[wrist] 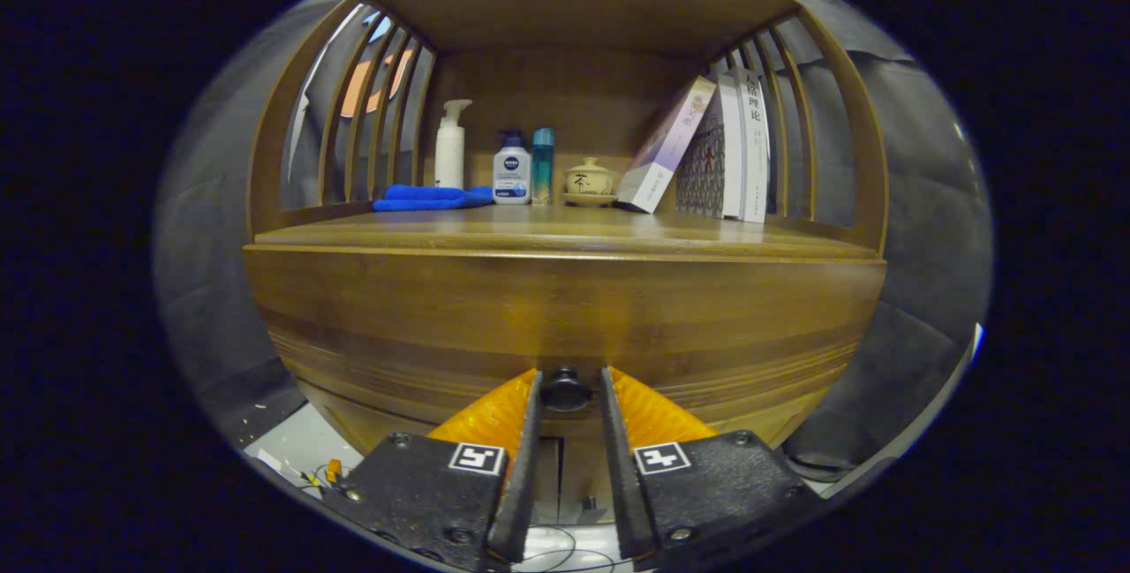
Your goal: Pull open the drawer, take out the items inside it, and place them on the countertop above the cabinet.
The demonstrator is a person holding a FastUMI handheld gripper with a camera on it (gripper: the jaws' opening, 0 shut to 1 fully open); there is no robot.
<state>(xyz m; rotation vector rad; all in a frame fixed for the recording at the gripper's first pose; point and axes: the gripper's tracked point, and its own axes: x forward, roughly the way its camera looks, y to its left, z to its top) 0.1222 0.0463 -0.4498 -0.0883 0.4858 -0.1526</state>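
Tongs (568, 383) narrowed around drawer knob (566, 389), fingers flanking it left and right; contact cannot be told. Drawer (565, 326) closed; grip positioned for outward pull.

The claw (569, 383) ends in two long, flat fingers with ribbed outer faces. Each is bolted to a dark, grainy block studded with round screws. A small square black-and-white marker sits on each block, at seven and five o'clock of the fingertips.
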